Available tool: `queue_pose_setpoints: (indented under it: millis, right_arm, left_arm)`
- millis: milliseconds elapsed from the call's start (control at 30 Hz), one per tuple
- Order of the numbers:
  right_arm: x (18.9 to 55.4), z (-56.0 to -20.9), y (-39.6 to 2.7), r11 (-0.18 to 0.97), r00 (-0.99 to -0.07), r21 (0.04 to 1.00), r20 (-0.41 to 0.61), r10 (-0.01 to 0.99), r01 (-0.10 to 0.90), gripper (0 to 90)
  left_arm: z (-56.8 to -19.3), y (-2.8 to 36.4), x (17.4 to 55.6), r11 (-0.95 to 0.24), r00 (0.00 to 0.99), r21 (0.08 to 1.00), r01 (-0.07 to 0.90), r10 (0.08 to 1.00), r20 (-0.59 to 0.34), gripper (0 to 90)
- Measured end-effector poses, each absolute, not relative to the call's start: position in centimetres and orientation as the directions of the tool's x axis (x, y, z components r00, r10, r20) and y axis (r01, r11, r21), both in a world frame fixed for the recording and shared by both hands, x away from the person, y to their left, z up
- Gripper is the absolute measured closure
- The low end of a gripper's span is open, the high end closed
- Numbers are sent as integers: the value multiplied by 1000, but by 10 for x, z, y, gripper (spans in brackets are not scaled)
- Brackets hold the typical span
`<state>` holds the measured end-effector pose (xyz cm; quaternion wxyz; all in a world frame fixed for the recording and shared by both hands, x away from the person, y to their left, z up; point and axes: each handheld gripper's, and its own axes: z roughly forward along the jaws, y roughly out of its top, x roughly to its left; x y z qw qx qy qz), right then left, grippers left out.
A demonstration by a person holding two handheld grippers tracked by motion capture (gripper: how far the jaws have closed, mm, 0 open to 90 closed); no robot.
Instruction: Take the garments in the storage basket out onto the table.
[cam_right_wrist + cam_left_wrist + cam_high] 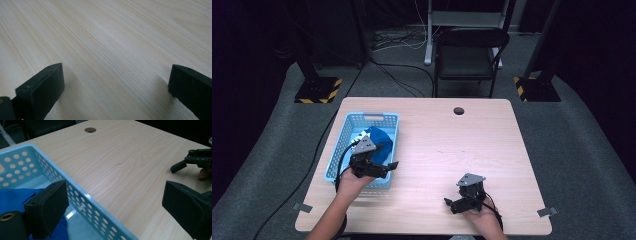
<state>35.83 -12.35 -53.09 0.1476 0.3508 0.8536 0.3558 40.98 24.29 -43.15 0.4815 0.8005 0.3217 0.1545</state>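
With both the left gripper (384,167) and right gripper (451,202) spread wide and empty, I judged the left jaws, straddling the basket (100,213) wall, might snag it instead of the blue cloth (379,140).

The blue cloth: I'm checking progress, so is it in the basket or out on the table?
In. The blue cloth lies bunched inside the light blue basket, below its rim, under the open left gripper.

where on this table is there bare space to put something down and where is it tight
The table is bare from the blue basket's right wall across to the right edge, and from the round hole down to the right gripper. It is crowded at the left: the basket holds blue cloth, and the left gripper hangs over its right wall.
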Motion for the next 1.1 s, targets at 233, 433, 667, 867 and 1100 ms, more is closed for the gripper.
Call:
queue_pose_setpoints:
  millis: [233,433,667,867,1100]
  right_arm:
    - [358,-531,-123,501,-710,711,-2,704,494,0]
    - [358,-531,-123,501,-710,711,-2,704,494,0]
    - [358,-531,-123,501,-710,711,-2,704,494,0]
    - [358,-531,-123,501,-710,711,-2,704,494,0]
    - [358,-531,-123,501,-710,711,-2,704,494,0]
  left_arm:
    - [-432,255,414,-294,717,873,390,692,-87,62]
    - [-433,262,416,-287,705,872,396,704,-89,63]
    - [-434,270,419,-265,683,874,409,723,-100,64]
    - [-435,276,421,-254,671,873,417,734,-108,65]
    - [-436,278,423,-253,662,869,425,742,-107,66]
